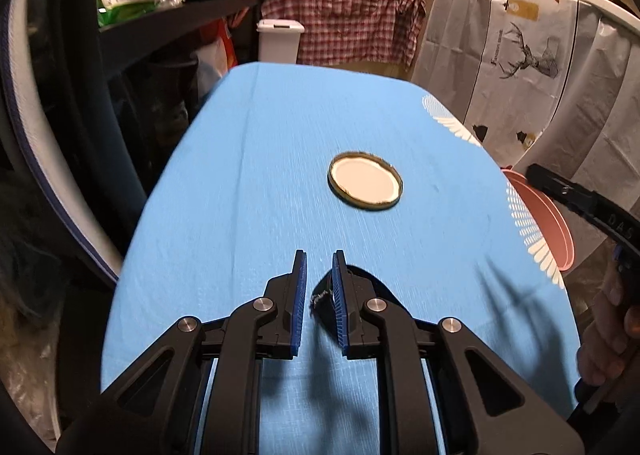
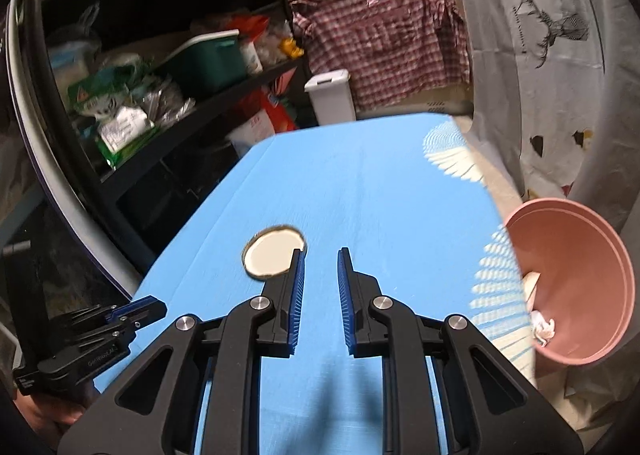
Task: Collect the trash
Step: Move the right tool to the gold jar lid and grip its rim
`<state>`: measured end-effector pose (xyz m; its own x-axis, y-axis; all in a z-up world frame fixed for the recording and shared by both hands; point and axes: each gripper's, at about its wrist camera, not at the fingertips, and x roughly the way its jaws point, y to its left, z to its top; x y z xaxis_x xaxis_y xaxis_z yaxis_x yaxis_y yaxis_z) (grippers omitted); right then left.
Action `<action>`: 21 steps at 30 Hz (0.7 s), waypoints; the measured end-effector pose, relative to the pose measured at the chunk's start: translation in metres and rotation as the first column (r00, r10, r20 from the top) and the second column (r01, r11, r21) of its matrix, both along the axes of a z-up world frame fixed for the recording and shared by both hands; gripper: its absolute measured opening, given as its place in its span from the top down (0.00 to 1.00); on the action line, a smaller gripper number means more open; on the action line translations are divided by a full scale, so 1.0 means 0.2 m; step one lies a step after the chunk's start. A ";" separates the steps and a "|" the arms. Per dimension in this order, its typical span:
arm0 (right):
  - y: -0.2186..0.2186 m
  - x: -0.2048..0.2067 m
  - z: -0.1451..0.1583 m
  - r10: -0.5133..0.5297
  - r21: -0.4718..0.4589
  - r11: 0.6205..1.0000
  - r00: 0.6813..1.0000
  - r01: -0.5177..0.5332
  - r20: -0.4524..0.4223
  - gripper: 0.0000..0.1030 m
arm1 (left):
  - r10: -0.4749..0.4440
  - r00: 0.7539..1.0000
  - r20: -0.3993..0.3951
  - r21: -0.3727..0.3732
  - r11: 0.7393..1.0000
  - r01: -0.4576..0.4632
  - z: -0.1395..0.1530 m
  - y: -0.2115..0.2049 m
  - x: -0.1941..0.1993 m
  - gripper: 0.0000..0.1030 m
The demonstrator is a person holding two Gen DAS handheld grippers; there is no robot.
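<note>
Two tools are hovering over the blue-clothed worktop (image 1: 240,175). The left tool (image 1: 319,255) is keeping its jaws a narrow gap apart; a dark scrap (image 1: 322,297) is lying under its right finger, and I cannot tell whether it is touching it. The right tool (image 2: 320,255) is standing slightly apart, gripping nothing. Just ahead, a gold-rimmed jar lid (image 1: 365,185) is lying upside down on the cloth. A pink basin (image 2: 580,275) is sitting beside the worktop's right edge, holding crumpled white paper (image 2: 542,329). Farther back, a white bin (image 1: 279,41) is standing before a plaid shirt (image 1: 344,3).
</note>
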<state>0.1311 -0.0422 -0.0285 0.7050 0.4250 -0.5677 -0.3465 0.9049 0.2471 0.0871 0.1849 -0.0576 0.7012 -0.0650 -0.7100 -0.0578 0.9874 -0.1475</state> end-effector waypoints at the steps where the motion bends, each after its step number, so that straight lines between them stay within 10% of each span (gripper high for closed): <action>1: 0.01 0.01 -0.01 0.001 0.000 1.000 1.000 -0.001 -0.007 0.82 | -0.003 1.000 -0.002 -0.001 1.000 0.003 -0.01 0.00 -0.01 0.87; 21: 0.23 0.23 -0.21 0.048 -0.033 0.998 0.993 -0.052 -0.111 0.82 | 0.012 0.998 -0.054 -0.002 1.000 -0.012 -0.09 0.03 0.09 0.95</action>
